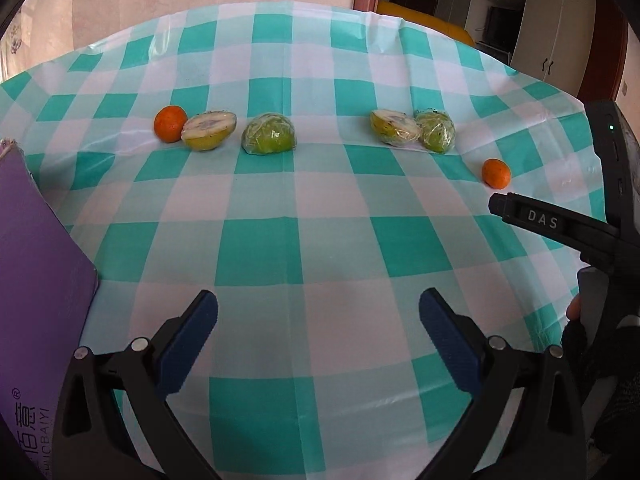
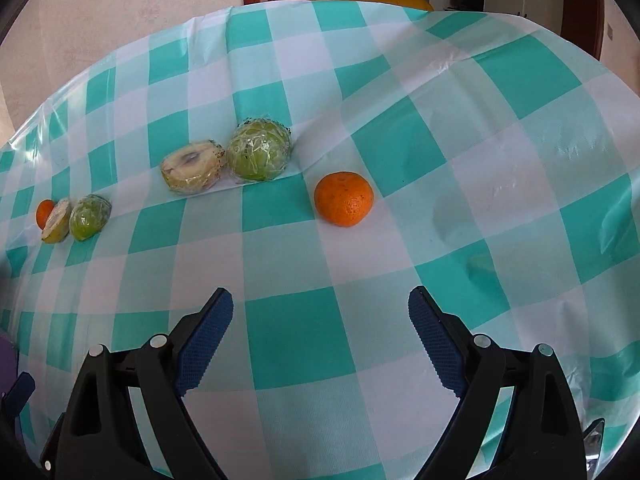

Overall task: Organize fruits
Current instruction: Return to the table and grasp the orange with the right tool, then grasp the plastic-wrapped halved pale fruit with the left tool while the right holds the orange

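Observation:
On the checked tablecloth [image 1: 320,240] lie two groups of fruit. On the left are an orange [image 1: 170,123], a wrapped cut yellow half [image 1: 209,130] and a wrapped green half [image 1: 269,134]. On the right are another yellow half [image 1: 394,126], a green half [image 1: 436,131] and a second orange [image 1: 496,173]. My left gripper [image 1: 318,304] is open and empty, well short of the fruit. My right gripper [image 2: 320,300] is open and empty, just short of the second orange [image 2: 343,199]. The right-hand halves [image 2: 191,172] [image 2: 259,156] lie to its left.
A purple box [image 1: 36,280] stands at the left near my left gripper. The right gripper's black body [image 1: 560,228] shows at the right of the left wrist view. The table's far edge meets a wall and a doorway.

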A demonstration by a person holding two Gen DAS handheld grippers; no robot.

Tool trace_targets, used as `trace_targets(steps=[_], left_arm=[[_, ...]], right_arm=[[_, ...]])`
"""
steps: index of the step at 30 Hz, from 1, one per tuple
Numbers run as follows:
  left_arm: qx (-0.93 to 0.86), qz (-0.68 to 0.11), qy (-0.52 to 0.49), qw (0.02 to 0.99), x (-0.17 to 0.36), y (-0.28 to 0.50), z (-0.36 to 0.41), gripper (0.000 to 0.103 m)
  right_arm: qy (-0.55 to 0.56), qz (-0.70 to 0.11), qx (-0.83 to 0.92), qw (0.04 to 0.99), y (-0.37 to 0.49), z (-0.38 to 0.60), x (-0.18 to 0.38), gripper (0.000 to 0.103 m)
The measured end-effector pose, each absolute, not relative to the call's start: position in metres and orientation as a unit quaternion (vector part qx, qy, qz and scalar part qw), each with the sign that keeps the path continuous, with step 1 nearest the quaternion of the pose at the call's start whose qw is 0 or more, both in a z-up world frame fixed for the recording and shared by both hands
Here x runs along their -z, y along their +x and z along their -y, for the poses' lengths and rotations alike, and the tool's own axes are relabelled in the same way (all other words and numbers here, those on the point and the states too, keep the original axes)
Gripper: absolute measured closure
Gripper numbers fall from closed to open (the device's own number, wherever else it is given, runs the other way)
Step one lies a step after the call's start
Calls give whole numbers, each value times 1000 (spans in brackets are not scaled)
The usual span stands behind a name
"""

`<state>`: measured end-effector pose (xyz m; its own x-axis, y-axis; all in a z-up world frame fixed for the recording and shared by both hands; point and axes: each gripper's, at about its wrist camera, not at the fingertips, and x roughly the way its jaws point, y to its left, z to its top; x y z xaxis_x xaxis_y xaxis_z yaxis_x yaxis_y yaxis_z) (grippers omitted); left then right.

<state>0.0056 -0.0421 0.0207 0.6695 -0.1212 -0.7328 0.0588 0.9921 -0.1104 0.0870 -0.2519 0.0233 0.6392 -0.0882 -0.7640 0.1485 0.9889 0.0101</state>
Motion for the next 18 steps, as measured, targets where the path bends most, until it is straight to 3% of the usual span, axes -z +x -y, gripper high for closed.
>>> trace_targets(steps=[13, 17, 18], left_arm=[[84, -429, -77, 896, -10, 9, 37, 2], [86, -429, -70, 897, -10, 8, 41, 2], [86, -431, -71, 895, -9, 8, 41, 2]], right_arm=[[81, -434, 100, 892, 159, 271, -10, 21], [64, -429, 100, 895, 162, 265, -10, 45], [65, -429, 101, 895, 161, 266, -10, 47]])
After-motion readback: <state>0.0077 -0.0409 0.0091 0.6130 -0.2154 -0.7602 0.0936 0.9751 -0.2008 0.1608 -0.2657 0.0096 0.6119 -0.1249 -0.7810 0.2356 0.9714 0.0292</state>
